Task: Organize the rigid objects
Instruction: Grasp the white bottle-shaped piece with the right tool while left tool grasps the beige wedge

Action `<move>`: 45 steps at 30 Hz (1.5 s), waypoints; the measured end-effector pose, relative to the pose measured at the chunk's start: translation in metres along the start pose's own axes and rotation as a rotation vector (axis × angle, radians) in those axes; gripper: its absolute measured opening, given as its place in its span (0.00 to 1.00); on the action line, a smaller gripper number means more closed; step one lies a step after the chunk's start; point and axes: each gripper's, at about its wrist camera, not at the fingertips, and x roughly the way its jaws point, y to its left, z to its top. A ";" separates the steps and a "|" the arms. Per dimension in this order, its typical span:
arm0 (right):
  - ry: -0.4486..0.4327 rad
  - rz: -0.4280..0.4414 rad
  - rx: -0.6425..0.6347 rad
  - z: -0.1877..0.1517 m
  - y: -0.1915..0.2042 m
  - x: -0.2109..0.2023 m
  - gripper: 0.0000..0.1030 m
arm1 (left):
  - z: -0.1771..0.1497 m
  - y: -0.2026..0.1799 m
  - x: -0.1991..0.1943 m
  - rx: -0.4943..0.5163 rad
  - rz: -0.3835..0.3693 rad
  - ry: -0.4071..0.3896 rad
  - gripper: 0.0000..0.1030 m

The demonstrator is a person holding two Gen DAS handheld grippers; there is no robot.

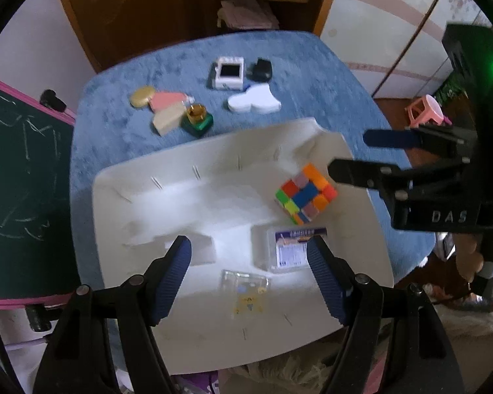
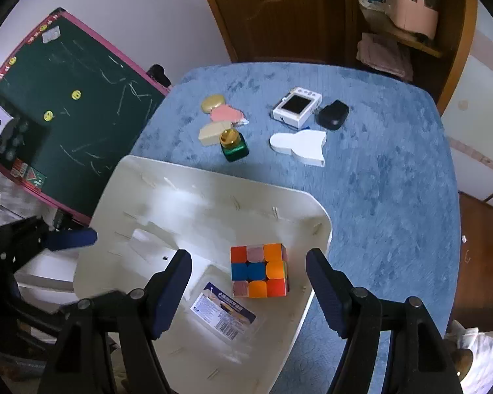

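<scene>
Cube: sits in my white tray, at 12 o'clock of my right gripper.
Right gripper: fingers wide, holding nothing.
Left gripper: wide, holding nothing.

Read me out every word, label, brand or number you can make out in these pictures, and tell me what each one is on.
"DAS": white letters on the black body of the right gripper, seen from the left wrist.
Clear plastic box in the white tray: printed label, too small to read.
Green chalkboard: scribbles and top-edge marks, illegible.
Clear packet in the tray: yellow print, blurred.
</scene>
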 end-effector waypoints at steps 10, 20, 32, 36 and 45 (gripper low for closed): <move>-0.026 0.032 0.036 0.007 -0.020 -0.016 0.71 | 0.028 0.002 -0.032 0.106 0.147 -0.065 0.74; -0.012 0.026 0.172 0.033 -0.052 -0.013 0.71 | 0.081 0.035 -0.036 0.127 0.170 -0.086 0.74; 0.109 -0.008 0.584 0.083 -0.085 0.033 0.71 | 0.150 0.085 0.047 0.335 0.139 0.032 0.74; 0.134 0.013 0.733 0.093 -0.092 0.062 0.71 | 0.166 0.113 0.101 0.278 0.089 0.143 0.74; 0.200 0.006 0.964 0.108 -0.103 0.128 0.71 | 0.191 0.154 0.162 -0.110 -0.078 0.246 0.74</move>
